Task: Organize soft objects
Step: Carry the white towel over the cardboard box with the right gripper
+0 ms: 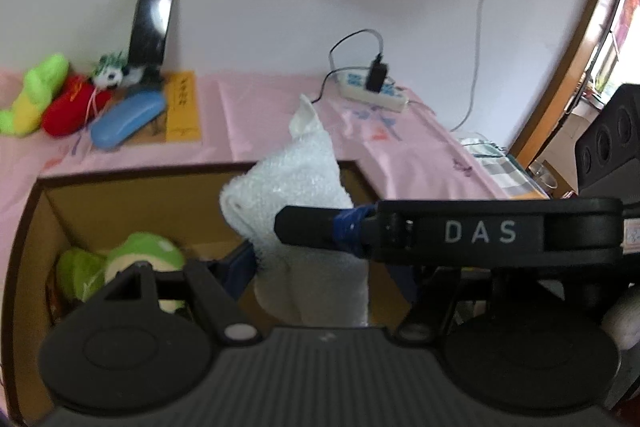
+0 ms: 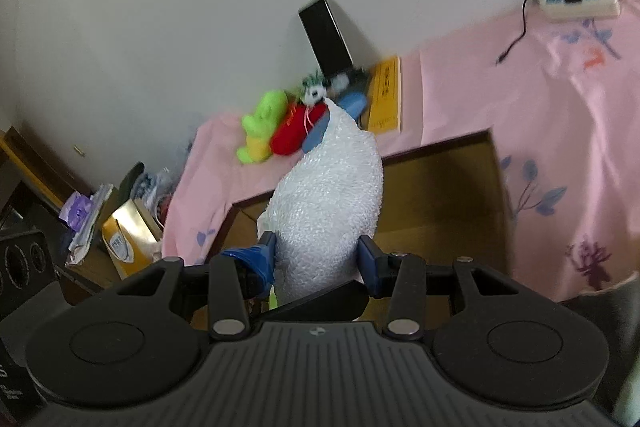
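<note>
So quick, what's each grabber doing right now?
Left gripper: cannot tell, white towel hides the tips.
Right gripper: closed on the white towel.

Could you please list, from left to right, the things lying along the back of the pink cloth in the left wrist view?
Green plush → red plush → blue case → yellow book → power strip.

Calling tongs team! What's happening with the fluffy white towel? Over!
Right tongs shut on white towel. Left tongs around the same towel, grip unclear. Towel above cardboard box; green plush inside. Nothing blocking.
</note>
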Tool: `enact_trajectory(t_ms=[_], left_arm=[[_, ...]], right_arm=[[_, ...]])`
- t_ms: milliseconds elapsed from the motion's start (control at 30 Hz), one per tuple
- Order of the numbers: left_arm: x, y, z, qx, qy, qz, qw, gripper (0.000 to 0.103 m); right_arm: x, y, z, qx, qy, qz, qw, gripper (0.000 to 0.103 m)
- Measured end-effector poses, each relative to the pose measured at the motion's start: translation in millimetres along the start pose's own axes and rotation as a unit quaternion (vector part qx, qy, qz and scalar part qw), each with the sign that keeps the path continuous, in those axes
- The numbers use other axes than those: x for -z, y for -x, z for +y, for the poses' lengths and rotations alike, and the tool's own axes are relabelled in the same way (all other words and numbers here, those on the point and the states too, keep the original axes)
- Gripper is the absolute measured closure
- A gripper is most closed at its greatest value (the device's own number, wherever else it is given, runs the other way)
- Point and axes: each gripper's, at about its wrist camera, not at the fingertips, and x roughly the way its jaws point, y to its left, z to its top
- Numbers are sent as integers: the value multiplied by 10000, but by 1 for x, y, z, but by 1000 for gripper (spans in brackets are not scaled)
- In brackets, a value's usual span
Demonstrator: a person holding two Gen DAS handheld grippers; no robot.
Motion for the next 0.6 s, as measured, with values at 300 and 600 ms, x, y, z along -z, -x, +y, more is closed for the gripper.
enact_trajectory(t_ms=[300, 600], left_arm=[[1, -39, 42, -39, 510, 625, 9967, 35], [7, -62, 59, -295, 801, 990, 9914, 35]], right_arm=[[-2, -51, -4, 347, -210, 791, 9960, 75], [2, -80, -14, 502, -323, 1325, 9894, 75]])
